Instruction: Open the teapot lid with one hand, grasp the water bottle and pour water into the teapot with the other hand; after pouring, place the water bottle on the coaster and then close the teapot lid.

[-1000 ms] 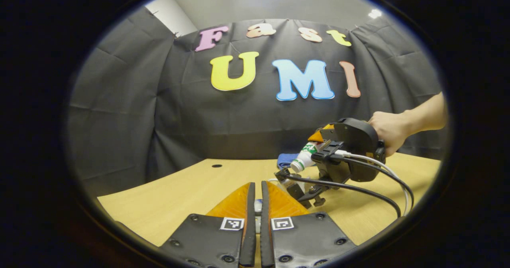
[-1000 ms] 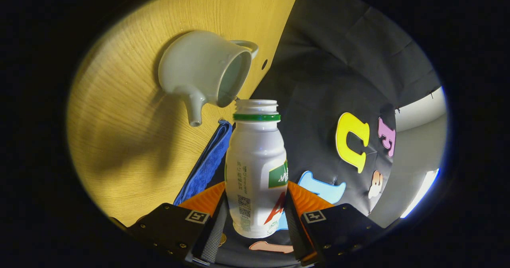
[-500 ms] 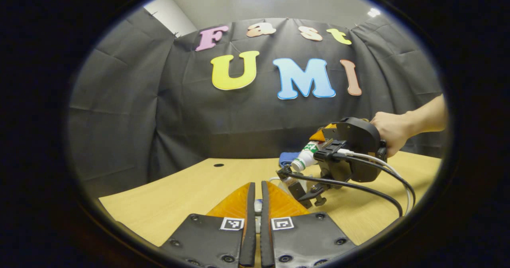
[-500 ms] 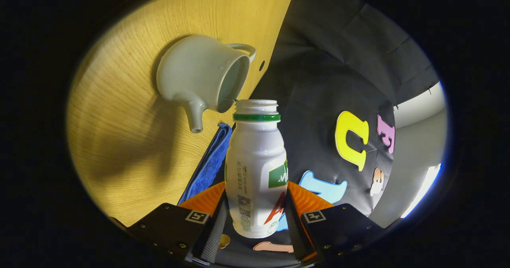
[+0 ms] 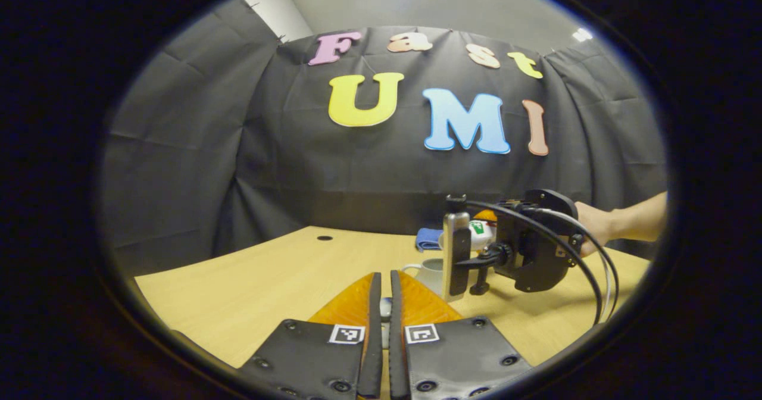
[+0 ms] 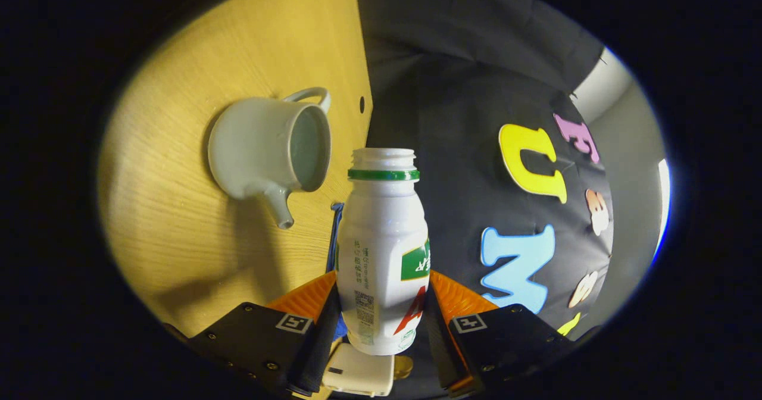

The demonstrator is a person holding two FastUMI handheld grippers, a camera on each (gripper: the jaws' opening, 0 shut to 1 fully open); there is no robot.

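Note:
My right gripper (image 6: 381, 287) is shut on a white water bottle (image 6: 381, 239) with a green neck ring and no cap. The bottle's mouth is a little apart from the rim of the pale teapot (image 6: 268, 144), which stands open on the wooden table (image 6: 178, 221). In the left gripper view, the right gripper (image 5: 524, 245) and its hand hold the bottle (image 5: 479, 233) above and behind the teapot (image 5: 430, 272). My left gripper (image 5: 381, 278) is shut on the teapot lid (image 5: 386, 308), of which a small white bit shows between the fingers.
A folded blue cloth (image 5: 428, 238) lies at the table's back edge, also seen as a blue cloth (image 6: 335, 233) behind the bottle. The table has a small round hole (image 5: 324, 237). Cables hang from the right gripper. A white block (image 6: 360, 376) shows low in the right gripper view.
The right gripper has rolled back, so the bottle's mouth has lifted off the teapot's rim. The left gripper has stayed shut and barely shifted.

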